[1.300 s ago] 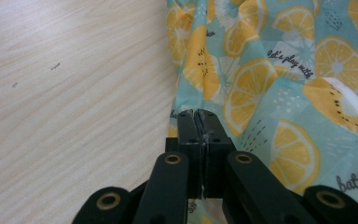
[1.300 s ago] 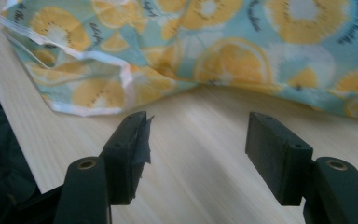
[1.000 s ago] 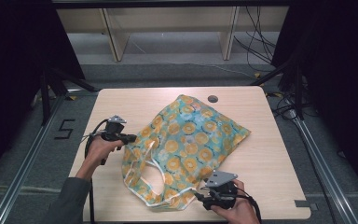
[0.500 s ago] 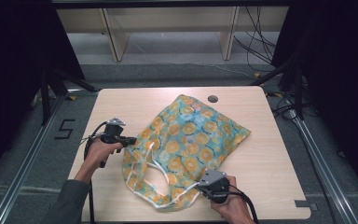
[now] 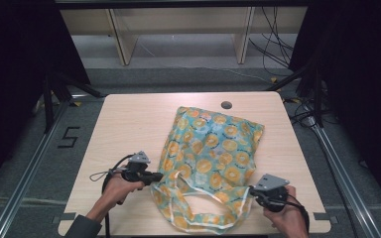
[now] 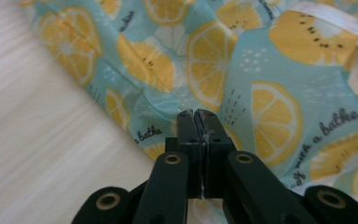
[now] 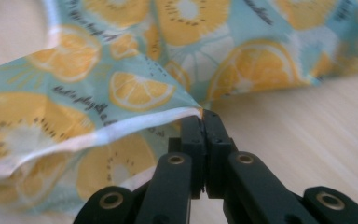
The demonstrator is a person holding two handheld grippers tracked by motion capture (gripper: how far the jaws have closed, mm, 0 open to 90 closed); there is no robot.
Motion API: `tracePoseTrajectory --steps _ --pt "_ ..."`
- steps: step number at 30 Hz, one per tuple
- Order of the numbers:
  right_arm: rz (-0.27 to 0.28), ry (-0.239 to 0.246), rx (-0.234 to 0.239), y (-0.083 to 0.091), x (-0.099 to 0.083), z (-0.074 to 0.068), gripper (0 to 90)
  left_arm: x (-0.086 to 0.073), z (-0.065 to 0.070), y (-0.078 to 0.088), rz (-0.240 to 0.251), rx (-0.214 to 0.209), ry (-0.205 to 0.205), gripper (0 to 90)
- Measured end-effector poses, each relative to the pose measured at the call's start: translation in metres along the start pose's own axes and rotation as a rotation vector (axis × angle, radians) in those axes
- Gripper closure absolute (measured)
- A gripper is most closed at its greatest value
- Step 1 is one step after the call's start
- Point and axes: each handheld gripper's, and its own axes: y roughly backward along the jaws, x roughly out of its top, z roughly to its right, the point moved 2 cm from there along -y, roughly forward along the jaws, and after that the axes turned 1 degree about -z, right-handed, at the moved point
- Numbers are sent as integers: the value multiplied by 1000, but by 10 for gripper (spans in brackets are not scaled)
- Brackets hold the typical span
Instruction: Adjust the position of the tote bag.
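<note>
The near hem of the turquoise fabric bag with the yellow citrus print (image 5: 211, 153) is lying almost at the high view's bottom edge, which is cutting off both forearms. In the left gripper view, the fabric beneath the closed jaw tips is being hidden, so the grip there is not readable. The pale wooden table (image 7: 307, 126) is showing blurred in both gripper views. The bag's printed script is too small to read.

The tote bag (image 5: 211, 158) lies on the table (image 5: 124, 124), reaching from the near edge up toward the cable hole (image 5: 226, 105), which sits just behind the bag's far end. The left gripper (image 5: 155, 177) is at the bag's near left edge, the right gripper (image 5: 252, 191) at its near right corner. Behind the table, past the bag, stands a shelf unit (image 5: 178, 29); a floor marking "5" (image 5: 68, 137) lies left of the table.
</note>
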Motion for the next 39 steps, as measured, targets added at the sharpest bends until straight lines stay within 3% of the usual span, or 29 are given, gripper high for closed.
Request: tracePoseTrajectory --steps 1,4,9,10,11,13,14,16,17,19,20,22,23,24,26,28,29,31,32,33,35,37,39 --pt "7 -23 -27 6 -4 13 899 2 10 -4 -6 -19 -19 881" --pt "20 -42 -62 11 -8 29 899 4 21 -9 5 -27 -22 881" --pt "9 -48 -85 11 -13 44 899 3 38 -14 24 -50 -22 882" --pt "7 -49 -86 11 -15 47 900 1 46 -15 10 -50 -48 882" --pt "5 -47 -100 12 -16 50 899 0 49 -16 10 -61 -46 882" --pt "-5 -76 -89 13 -19 51 899 -2 53 -15 19 -72 -46 882" --pt "2 -49 -95 13 -20 54 899 -3 54 -13 21 -73 -54 882" --pt "5 -66 -99 14 -20 53 899 -3 54 -12 24 -69 -58 879" --pt "9 -47 -87 14 -20 55 898 -4 53 -9 35 -67 -37 868" --pt "16 -62 -84 14 -19 52 896 -2 51 -6 46 -52 -22 823" --pt "8 -103 -76 14 -19 47 894 -1 52 -4 57 -38 -17 790" --pt "16 -76 -71 14 -18 50 890 0 50 -2 63 -24 -22 709" --pt "24 -41 -42 12 -17 51 871 2 51 2 79 -28 -13 692" --pt "31 -52 -48 11 -17 51 855 3 52 4 89 -18 -12 667" --pt "37 -78 -63 12 -17 51 829 5 54 8 101 -13 -20 646" --pt "39 -62 -41 12 -17 52 818 6 55 10 112 -12 -25 628" --pt "55 -99 -57 12 -18 51 799 9 58 13 125 -14 -31 576" --pt "53 -112 -59 14 -18 50 784 11 61 15 131 -6 -36 525" --pt "53 -112 -59 14 -18 50 784 11 61 15 131 -6 -36 511" --pt "66 -88 -22 14 -17 52 781 13 63 19 127 -15 -51 509" --pt "76 -111 -8 15 -16 50 782 14 65 21 126 -12 -58 483" --pt "86 -78 -10 15 -15 50 787 16 71 23 137 -25 -61 463" --pt "86 -85 -8 15 -15 49 808 17 75 24 134 -22 -65 452"
